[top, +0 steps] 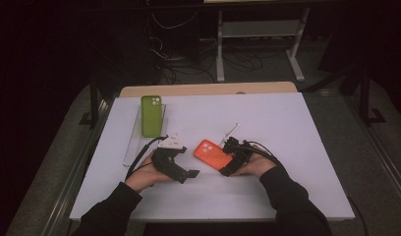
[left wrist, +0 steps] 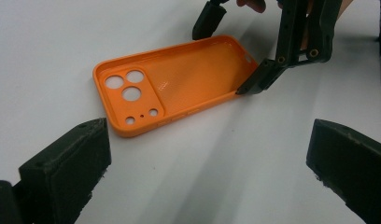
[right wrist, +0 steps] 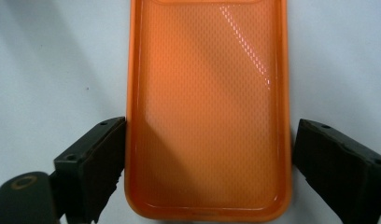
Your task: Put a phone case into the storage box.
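An orange phone case (top: 212, 152) lies open side up on the white table (top: 297, 147), its camera cut-outs towards the left gripper. My right gripper (top: 227, 157) holds the case's plain end, one jaw pressed to each long side (right wrist: 209, 135). In the left gripper view the case (left wrist: 179, 84) lies flat, with the right gripper (left wrist: 222, 60) on its far end. My left gripper (top: 191, 173) hovers just left of the case with its jaws wide apart (left wrist: 207, 154) and nothing between them.
A green phone case (top: 152, 115) lies on a clear plastic tray (top: 132, 147) at the left of the table. A small white stick-like object (top: 230, 130) sits just behind the right gripper. Bare table surface spreads to the right and front.
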`<act>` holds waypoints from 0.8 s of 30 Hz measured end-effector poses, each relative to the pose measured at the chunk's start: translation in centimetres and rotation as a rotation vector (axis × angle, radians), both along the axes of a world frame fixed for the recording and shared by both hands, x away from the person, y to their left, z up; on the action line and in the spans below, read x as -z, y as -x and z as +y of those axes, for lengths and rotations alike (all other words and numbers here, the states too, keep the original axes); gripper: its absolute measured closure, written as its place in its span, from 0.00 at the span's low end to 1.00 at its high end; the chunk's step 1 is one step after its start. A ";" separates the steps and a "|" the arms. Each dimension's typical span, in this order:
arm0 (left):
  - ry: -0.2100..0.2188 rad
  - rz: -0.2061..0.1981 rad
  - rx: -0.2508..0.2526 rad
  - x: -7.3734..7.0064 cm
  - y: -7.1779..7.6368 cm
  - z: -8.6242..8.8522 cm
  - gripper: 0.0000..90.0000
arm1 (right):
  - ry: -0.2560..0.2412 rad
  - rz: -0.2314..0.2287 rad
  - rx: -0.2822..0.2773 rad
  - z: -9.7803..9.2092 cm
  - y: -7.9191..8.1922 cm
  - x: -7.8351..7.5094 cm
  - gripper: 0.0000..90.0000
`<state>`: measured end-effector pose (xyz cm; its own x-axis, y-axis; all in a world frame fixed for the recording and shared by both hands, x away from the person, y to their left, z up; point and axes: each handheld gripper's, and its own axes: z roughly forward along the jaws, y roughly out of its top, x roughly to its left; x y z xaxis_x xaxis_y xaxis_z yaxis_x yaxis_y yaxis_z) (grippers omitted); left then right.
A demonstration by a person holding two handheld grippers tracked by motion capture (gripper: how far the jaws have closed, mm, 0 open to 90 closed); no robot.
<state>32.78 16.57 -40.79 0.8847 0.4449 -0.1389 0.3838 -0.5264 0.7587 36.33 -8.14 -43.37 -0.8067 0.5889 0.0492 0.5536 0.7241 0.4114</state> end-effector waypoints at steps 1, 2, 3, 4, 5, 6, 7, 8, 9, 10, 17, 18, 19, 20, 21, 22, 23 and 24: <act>0.000 0.000 0.000 0.0 0.0 0.0 0.00 | 0.000 0.000 -0.002 0.0 0.0 0.0 0.12; 0.000 0.000 0.000 0.0 0.0 0.0 0.00 | -0.002 0.005 -0.005 0.1 0.1 0.0 0.12; 0.000 0.000 0.000 0.0 0.0 0.0 0.00 | 0.003 0.000 -0.006 0.1 0.1 0.0 0.13; 0.000 0.000 0.000 0.0 0.0 0.0 0.00 | 0.010 -0.008 -0.005 0.2 0.2 0.0 0.14; 0.000 -0.001 -0.001 0.0 0.0 0.0 0.00 | 0.019 -0.012 -0.007 0.3 0.3 0.0 0.14; -0.002 -0.002 -0.001 0.0 0.0 0.0 0.00 | 0.028 -0.024 -0.002 0.3 0.3 0.1 0.14; -0.002 -0.001 -0.002 0.0 0.0 -0.1 0.00 | 0.030 -0.028 0.000 0.3 0.4 0.1 0.15; -0.002 -0.002 -0.001 0.0 0.0 -0.1 0.00 | 0.030 -0.029 0.003 0.3 0.4 0.1 0.15; -0.005 -0.003 0.000 0.0 0.0 0.0 0.00 | 0.028 -0.030 0.004 0.3 0.5 0.1 0.15; -0.004 -0.002 0.000 0.0 0.0 0.0 0.00 | 0.022 -0.029 0.006 0.3 0.6 0.1 0.15; -0.007 -0.002 0.000 0.1 0.0 0.0 0.00 | 0.012 -0.048 0.019 0.1 0.8 0.2 0.16; -0.007 -0.003 0.000 0.1 0.0 0.0 0.00 | 0.006 -0.034 0.023 0.1 0.9 0.1 0.17; -0.006 -0.002 -0.001 0.1 0.0 -0.1 0.00 | 0.007 -0.037 0.019 0.1 0.9 0.1 0.17; -0.008 -0.003 -0.001 0.1 0.0 -0.1 0.00 | 0.009 -0.034 0.020 0.1 0.8 0.1 0.17; -0.010 -0.003 -0.001 0.1 0.0 -0.1 0.00 | 0.008 -0.034 0.018 0.1 0.8 0.1 0.17; -0.009 -0.003 -0.002 0.1 0.0 -0.1 0.00 | 0.006 -0.035 0.019 0.1 0.8 0.1 0.17; -0.012 -0.005 0.001 0.1 0.0 0.0 0.00 | 0.005 -0.035 0.020 0.1 0.8 0.1 0.17; -0.010 -0.005 0.001 0.1 0.0 0.0 0.00 | 0.003 -0.033 0.024 0.1 0.8 0.1 0.17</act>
